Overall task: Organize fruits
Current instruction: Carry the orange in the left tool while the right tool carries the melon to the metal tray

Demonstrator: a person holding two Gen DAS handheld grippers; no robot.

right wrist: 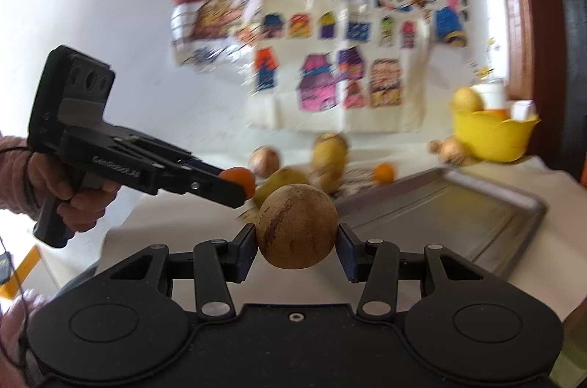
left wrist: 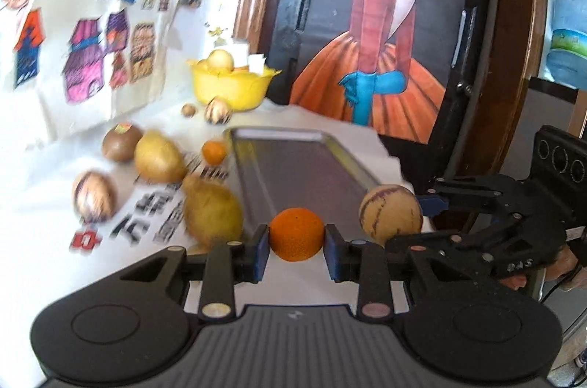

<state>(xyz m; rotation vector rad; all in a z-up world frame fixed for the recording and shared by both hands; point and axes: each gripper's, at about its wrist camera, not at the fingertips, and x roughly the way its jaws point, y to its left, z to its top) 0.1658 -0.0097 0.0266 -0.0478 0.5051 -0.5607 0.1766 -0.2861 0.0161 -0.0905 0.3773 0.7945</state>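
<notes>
My left gripper (left wrist: 296,241) is shut on an orange (left wrist: 296,234), held above the near end of the metal tray (left wrist: 312,167). My right gripper (right wrist: 296,241) is shut on a tan striped round fruit (right wrist: 296,226), held in the air left of the tray (right wrist: 458,215). In the left wrist view the right gripper (left wrist: 422,219) holds that fruit (left wrist: 390,215) at the tray's right rim. In the right wrist view the left gripper (right wrist: 238,186) holds the orange (right wrist: 242,180). The tray holds nothing.
Loose fruit lies on the white cloth left of the tray: two yellow pears (left wrist: 159,156) (left wrist: 212,211), a small orange (left wrist: 214,152), a brown fruit (left wrist: 121,142), a striped fruit (left wrist: 93,197). A yellow bowl (left wrist: 231,87) with fruit stands at the back; two small fruits before it.
</notes>
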